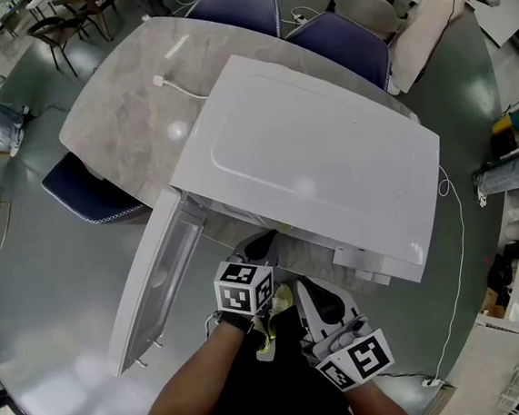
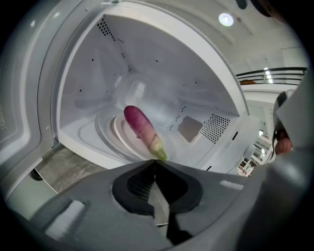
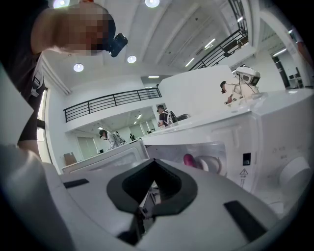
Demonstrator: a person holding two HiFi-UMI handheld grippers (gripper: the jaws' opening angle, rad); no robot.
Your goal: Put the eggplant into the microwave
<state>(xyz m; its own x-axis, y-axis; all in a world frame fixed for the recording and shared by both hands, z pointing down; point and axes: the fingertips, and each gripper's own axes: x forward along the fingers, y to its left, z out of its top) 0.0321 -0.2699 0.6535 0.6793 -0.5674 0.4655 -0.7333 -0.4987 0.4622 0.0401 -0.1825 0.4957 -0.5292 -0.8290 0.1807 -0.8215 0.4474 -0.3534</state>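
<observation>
Left tool (image 2: pixel 155 162) sits right at the microwave's (image 1: pixel 329 168) open mouth, jaws pressed together on nothing and tilted slightly down, with a bare forearm stretched behind it. Right tool (image 3: pixel 153 161), its jaws also together and empty, hangs just beside it, facing the microwave's front. Deeper inside the microwave the eggplant (image 2: pixel 141 128) lies on the turntable plate (image 2: pixel 119 137) — green stem toward the opening, purple end toward the back wall.

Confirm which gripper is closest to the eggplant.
The left gripper: its shut fingers point into the microwave, tips right at the green end of the eggplant. The right gripper sits farther back, outside the cavity, fingers shut on nothing.
</observation>
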